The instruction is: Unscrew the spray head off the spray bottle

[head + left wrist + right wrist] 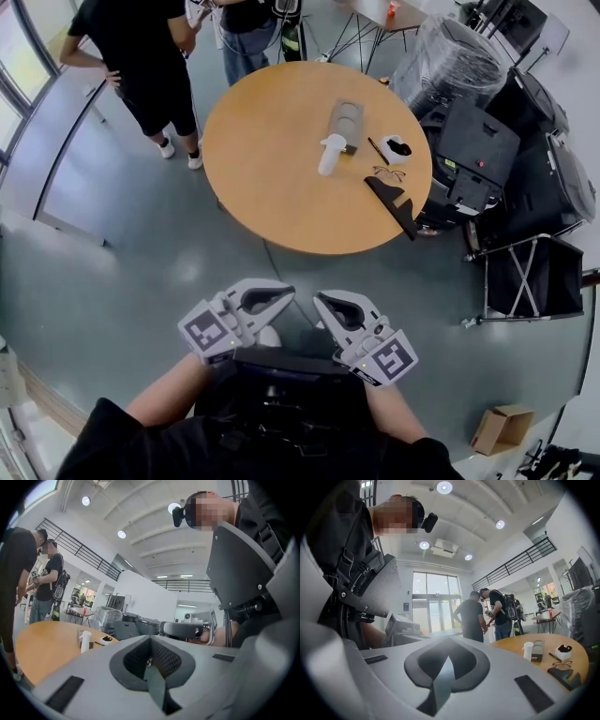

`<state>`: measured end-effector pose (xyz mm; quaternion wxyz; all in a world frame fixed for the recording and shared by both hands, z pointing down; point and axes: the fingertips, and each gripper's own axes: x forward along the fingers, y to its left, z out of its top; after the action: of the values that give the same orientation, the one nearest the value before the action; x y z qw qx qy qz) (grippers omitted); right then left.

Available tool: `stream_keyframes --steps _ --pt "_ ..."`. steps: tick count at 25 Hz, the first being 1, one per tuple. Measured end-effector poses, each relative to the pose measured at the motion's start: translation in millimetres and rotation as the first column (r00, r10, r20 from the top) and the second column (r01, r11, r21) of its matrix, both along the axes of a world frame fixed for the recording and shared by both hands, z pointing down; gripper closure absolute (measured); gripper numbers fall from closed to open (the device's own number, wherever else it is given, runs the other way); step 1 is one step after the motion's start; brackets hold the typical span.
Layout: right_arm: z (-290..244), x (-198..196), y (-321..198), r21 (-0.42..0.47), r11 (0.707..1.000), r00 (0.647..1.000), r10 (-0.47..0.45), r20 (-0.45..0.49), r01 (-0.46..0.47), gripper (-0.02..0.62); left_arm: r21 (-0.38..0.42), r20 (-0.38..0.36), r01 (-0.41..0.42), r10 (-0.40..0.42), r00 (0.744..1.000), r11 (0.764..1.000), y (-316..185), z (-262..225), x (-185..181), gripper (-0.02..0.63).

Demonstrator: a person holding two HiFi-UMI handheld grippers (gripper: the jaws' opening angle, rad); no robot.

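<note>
The left tongs (284,292) and right tongs (321,300) are held low and close to the holder's body, tips nearly facing each other. Both are closed together with nothing between them. They are well apart from the round wooden worktop (262,178) farther off. The white bottle (331,155) stands upright near the worktop's middle, just in front of a grey box (345,122). To its right lie glasses (387,173), and a black cloth (394,202) hangs at the near right rim. Two people (141,56) stand at the far left.
</note>
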<state>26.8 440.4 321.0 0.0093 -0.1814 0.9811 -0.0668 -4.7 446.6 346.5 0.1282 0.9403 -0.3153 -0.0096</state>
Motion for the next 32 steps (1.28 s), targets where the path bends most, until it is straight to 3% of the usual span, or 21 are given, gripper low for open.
stream_keyframes --steps 10,23,32 --pt "19 18 -97 -0.02 0.999 0.999 -0.032 0.027 0.032 0.576 0.003 -0.002 0.027 -0.027 1.0 1.0 -89 13 19 0.581" --pt "18 73 -242 -0.011 0.989 0.988 -0.145 0.052 0.146 0.576 0.015 0.043 0.119 -0.119 0.992 0.993 -234 10 82 0.581" --pt "23 100 -305 -0.022 0.977 0.976 -0.208 0.066 0.21 0.577 0.01 0.084 0.194 -0.194 0.977 0.981 -296 15 110 0.581"
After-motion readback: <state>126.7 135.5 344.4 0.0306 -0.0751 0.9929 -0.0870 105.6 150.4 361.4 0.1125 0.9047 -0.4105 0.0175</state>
